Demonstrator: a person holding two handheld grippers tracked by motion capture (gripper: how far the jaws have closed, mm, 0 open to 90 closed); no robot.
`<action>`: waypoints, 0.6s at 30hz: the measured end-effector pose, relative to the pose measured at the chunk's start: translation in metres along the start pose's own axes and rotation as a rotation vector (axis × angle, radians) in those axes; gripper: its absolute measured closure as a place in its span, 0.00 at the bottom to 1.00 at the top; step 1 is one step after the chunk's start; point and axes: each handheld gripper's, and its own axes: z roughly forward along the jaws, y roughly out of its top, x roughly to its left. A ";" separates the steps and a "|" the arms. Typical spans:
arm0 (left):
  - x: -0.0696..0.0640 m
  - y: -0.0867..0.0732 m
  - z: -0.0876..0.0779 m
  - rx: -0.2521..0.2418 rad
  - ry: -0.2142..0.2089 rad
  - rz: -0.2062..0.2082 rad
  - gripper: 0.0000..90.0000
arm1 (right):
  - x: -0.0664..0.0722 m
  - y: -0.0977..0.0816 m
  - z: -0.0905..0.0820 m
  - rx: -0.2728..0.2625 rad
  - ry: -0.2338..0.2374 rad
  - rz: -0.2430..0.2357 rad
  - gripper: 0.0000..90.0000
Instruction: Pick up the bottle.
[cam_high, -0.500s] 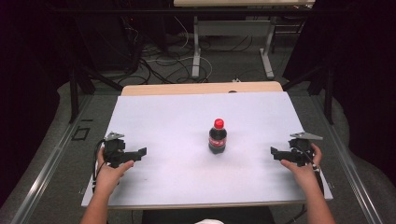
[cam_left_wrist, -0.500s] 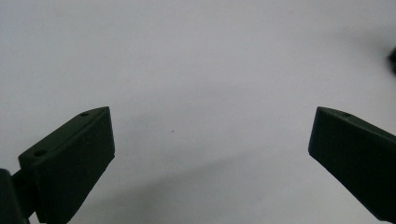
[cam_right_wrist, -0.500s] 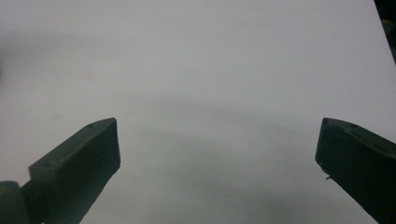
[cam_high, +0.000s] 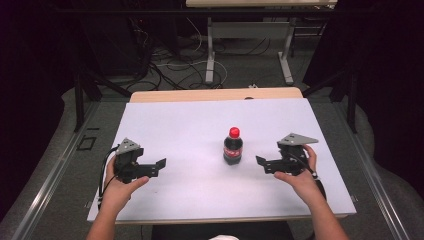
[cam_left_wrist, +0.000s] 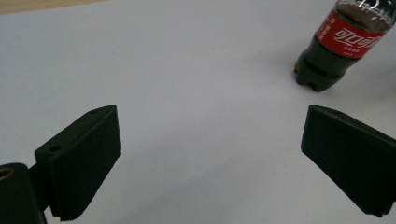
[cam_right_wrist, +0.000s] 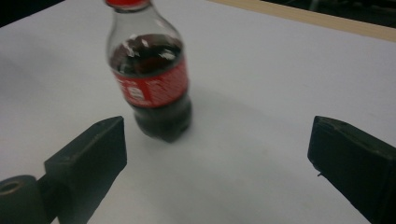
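White table, one cola bottle, two open tongs

A white table stands on grey floor; cables trail beneath a second table's legs in the dark.

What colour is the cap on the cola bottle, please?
Red; the cap on the cola bottle shows best in the high view.

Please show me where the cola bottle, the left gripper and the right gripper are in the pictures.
cola bottle (cam_high: 233, 149): high view, on its dark body below the red cap.
left gripper (cam_high: 161, 164): high view, at its open jaw tips.
right gripper (cam_high: 260, 163): high view, at its open jaw tips.
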 end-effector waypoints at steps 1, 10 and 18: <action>-0.002 0.001 0.000 0.007 -0.005 0.003 0.05 | 0.000 0.000 0.000 0.000 0.000 0.000 0.05; -0.009 -0.001 0.004 0.020 -0.027 0.020 0.04 | 0.032 0.018 0.047 0.075 0.061 -0.105 0.12; -0.008 -0.003 0.006 0.034 -0.024 0.024 0.04 | 0.037 0.023 0.073 0.069 0.078 -0.104 0.17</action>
